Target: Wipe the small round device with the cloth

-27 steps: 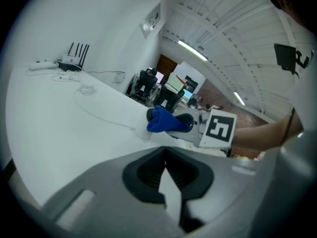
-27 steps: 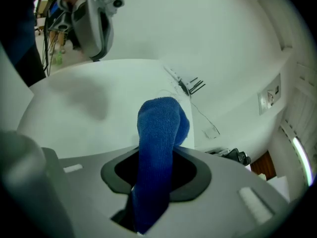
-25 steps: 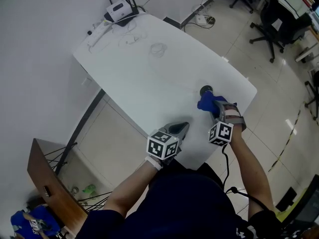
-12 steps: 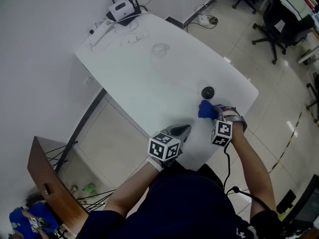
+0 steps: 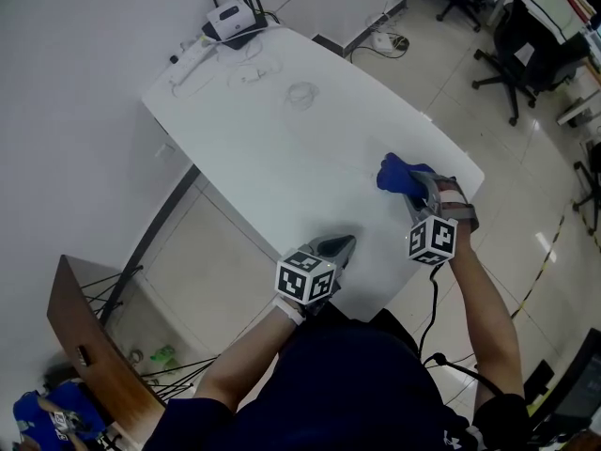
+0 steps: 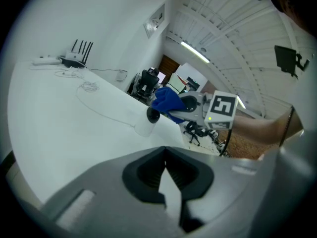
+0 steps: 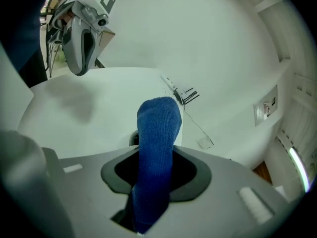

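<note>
Blue cloth (image 5: 394, 174), clamped in the right gripper (image 5: 414, 189), hangs right over the small round device (image 6: 153, 115) (the head view hides it). Press lightly and rub small circles, so the device does not skid. The left gripper (image 5: 343, 243), jaws together and empty, sits well apart from it.

- The middle of the tabletop (image 5: 282, 158) lies bare from the wall-side edge to the right edge, leaving wide passage for a gripper.
- The far corner is cluttered with a router (image 5: 230, 19) and loose cable loops (image 5: 300, 93).
- The left gripper (image 5: 346, 242), jaws together, takes up the near edge.
- The right gripper (image 5: 413, 188), clamped on a blue cloth (image 5: 394, 174), blocks the right edge.
</note>
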`<state>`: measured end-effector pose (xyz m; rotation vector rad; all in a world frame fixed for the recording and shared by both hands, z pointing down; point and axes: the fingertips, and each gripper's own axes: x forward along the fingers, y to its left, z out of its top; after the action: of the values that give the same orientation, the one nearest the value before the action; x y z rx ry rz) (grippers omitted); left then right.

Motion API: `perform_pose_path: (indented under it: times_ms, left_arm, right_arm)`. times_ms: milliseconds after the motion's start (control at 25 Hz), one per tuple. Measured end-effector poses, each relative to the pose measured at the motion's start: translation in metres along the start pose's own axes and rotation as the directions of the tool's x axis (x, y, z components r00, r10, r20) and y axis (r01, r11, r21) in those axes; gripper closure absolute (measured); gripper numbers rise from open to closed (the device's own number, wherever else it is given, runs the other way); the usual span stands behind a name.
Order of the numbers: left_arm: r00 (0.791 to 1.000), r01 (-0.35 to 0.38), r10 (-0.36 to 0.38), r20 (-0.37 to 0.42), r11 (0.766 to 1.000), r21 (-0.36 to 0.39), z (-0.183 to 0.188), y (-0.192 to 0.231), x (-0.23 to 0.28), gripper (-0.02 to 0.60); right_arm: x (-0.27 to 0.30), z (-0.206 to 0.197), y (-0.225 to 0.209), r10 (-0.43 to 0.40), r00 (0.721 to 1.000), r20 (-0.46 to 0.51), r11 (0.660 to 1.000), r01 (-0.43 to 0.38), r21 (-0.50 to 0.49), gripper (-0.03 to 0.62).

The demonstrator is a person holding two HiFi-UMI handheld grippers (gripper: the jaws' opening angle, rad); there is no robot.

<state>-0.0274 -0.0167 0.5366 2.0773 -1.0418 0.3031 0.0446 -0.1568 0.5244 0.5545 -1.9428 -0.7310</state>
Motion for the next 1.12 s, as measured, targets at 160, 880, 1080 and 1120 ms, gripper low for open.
perform_pose_path:
  times_ms: [160, 880, 1080, 1120]
  left_arm:
    - [1.0, -0.002, 0.002, 0.012, 1.0, 0.028, 0.015, 0.001, 0.006, 0.578]
    - [0.989, -0.104, 0.127, -0.074, 0.959, 0.262, 0.074, 0.047, 0.122, 0.446]
    - [0.993, -0.059, 0.082, -0.089, 0.97, 0.236, 0.074, 0.049, 0.133, 0.441]
    - [0.993, -0.047, 0.07, -0.094, 0.973, 0.224, 0.073, 0.047, 0.132, 0.437]
  right_arm:
    - [0.013, -0.002, -0.013, 0.025, 1.0, -0.006, 0.999, -0.025, 0.029, 0.453]
    - [0.089, -0.069, 0.005, 0.41, 0.908, -0.08, 0.868, -0.362, 0.34, 0.454]
    - [0.104, -0.079, 0.027, 0.55, 0.828, -0.112, 0.785, -0.467, 0.407, 0.453]
    - [0.106, -0.08, 0.03, 0.562, 0.817, -0.132, 0.784, -0.475, 0.399, 0.453]
